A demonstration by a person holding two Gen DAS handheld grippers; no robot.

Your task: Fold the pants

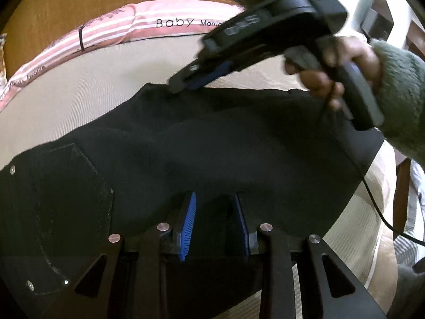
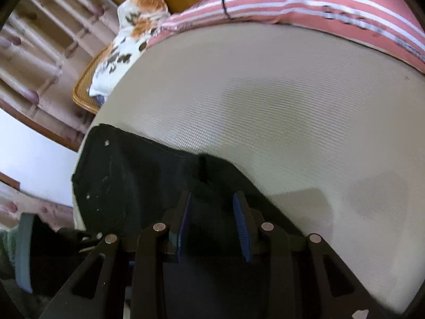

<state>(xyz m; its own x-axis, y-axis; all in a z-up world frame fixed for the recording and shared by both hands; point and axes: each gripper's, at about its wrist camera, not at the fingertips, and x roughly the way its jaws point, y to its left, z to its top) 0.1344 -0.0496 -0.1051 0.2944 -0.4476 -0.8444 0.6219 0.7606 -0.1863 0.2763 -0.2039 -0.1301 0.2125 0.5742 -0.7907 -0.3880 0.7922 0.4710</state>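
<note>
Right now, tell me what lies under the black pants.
The black pants lie spread on a beige ribbed mattress, which shows around them. Whatever sits directly beneath the cloth is covered and cannot be seen.

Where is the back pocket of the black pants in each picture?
Left wrist view: the back pocket is at the lower left, on the black pants, left of the left gripper.
Right wrist view: the pocket is at the left, left of the right gripper.
Shared landmark: the pink striped pillow lies along the top of both views.
</note>
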